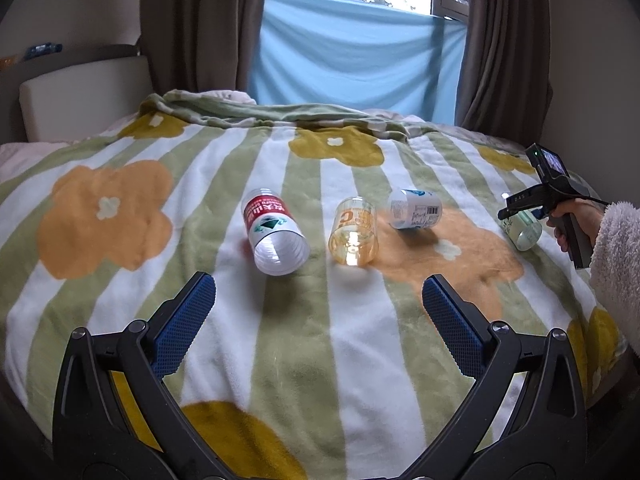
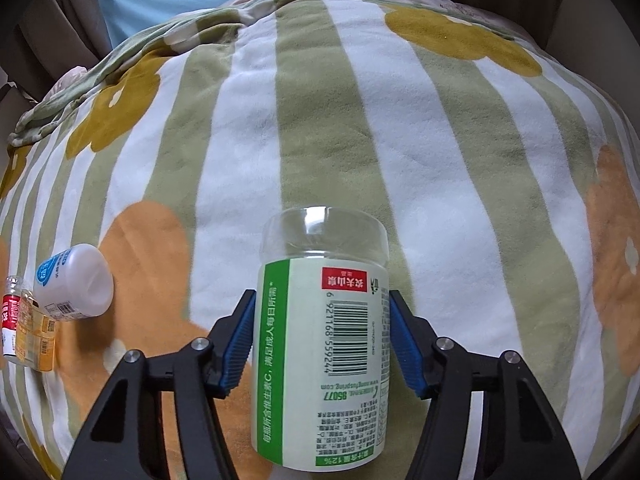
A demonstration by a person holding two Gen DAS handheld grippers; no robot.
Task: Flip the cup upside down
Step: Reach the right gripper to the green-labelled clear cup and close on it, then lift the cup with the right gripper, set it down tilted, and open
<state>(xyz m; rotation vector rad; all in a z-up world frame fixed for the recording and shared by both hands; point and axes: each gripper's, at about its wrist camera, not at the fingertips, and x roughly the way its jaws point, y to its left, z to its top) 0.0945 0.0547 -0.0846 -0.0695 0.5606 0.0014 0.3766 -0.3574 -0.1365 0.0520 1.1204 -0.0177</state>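
Several cut-bottle cups lie on their sides on a flowered blanket (image 1: 320, 360). A red-label cup (image 1: 274, 232), an orange-label cup (image 1: 354, 230) and a white blue-label cup (image 1: 416, 208) lie in a row. My left gripper (image 1: 318, 308) is open and empty, just short of the red and orange cups. My right gripper (image 2: 322, 332) is shut on a green-label cup (image 2: 322, 344), its blue pads (image 2: 240, 344) pressing both sides, the clear closed end pointing away. That gripper (image 1: 520, 216) and cup (image 1: 524, 230) show at the right in the left wrist view.
The blanket covers a bed with a folded edge (image 1: 280, 112) at the far side. A headboard (image 1: 80, 92) stands at the left. Curtains (image 1: 504, 40) and a blue sheet (image 1: 352, 56) hang behind. The other cups (image 2: 68, 284) lie left of my right gripper.
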